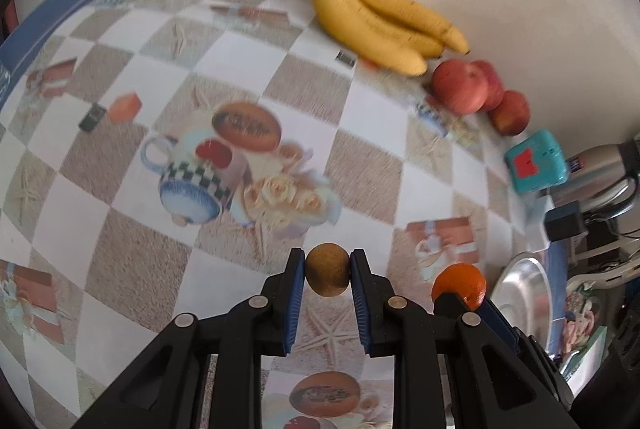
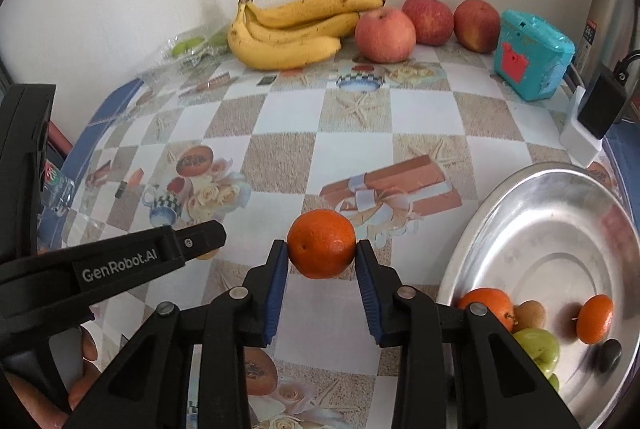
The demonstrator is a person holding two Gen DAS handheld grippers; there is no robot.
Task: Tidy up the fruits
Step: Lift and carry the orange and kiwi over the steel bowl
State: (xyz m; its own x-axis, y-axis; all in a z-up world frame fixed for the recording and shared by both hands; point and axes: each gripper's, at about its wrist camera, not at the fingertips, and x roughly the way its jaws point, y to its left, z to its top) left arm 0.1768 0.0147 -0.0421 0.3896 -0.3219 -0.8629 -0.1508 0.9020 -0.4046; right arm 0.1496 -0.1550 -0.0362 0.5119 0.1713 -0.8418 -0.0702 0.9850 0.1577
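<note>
My left gripper (image 1: 328, 271) is shut on a brown kiwi (image 1: 328, 269), held above the patterned tablecloth. My right gripper (image 2: 322, 255) is shut on an orange mandarin (image 2: 322, 243); that mandarin also shows in the left wrist view (image 1: 460, 283). A steel bowl (image 2: 560, 213) at the right holds two mandarins (image 2: 596, 319), a kiwi (image 2: 530, 315), green fruit (image 2: 538, 349) and a dark fruit (image 2: 608, 355). A bunch of bananas (image 2: 292, 33) and three red apples (image 2: 386, 35) lie along the back wall.
A clear plastic tray with green fruit (image 2: 196, 47) sits at the back left. A teal box (image 2: 532, 55), a steel flask (image 2: 612, 17) and a black charger (image 2: 600, 105) stand at the back right. The left gripper's body (image 2: 120, 261) reaches in from the left.
</note>
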